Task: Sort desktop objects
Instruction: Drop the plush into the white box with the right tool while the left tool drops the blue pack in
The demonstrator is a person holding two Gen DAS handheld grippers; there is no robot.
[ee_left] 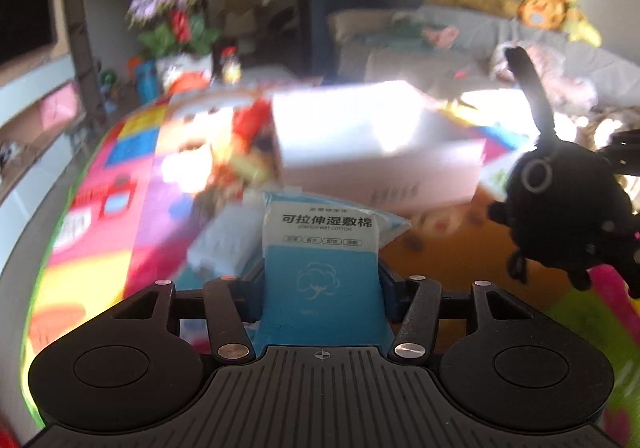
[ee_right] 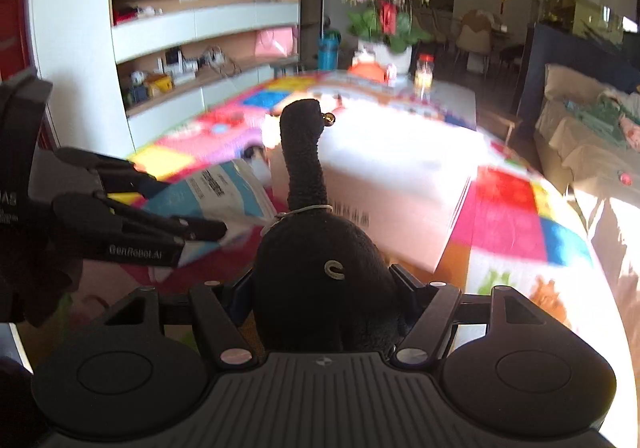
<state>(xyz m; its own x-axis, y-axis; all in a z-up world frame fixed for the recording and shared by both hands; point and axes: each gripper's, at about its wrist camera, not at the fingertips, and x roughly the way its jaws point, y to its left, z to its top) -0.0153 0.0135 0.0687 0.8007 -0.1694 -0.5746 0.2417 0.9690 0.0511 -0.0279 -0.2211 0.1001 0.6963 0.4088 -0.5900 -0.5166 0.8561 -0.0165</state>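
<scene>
the left gripper (ee_left: 322, 280) pinches a blue-and-white cotton pad pack (ee_left: 320, 248) by its lower end, held clear of the table (ee_left: 100, 183), likely for carrying to the white box (ee_left: 380, 151) just behind it. the right gripper (ee_right: 326, 288) squeezes a black plush toy (ee_right: 320, 268) round its body, long neck upright. the pack reads "可拉伸湿敷棉" and "stretch wet cotton"; the left gripper's finger, seen from the right wrist, reads "genrobot.ai".

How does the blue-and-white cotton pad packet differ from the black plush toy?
The blue-and-white cotton pad packet is flat, glossy and printed; the black plush toy is rounded, fuzzy and long-necked, with a metal ring. The packet sits in the left claw, the toy in the right claw. Both are gripped.
</scene>
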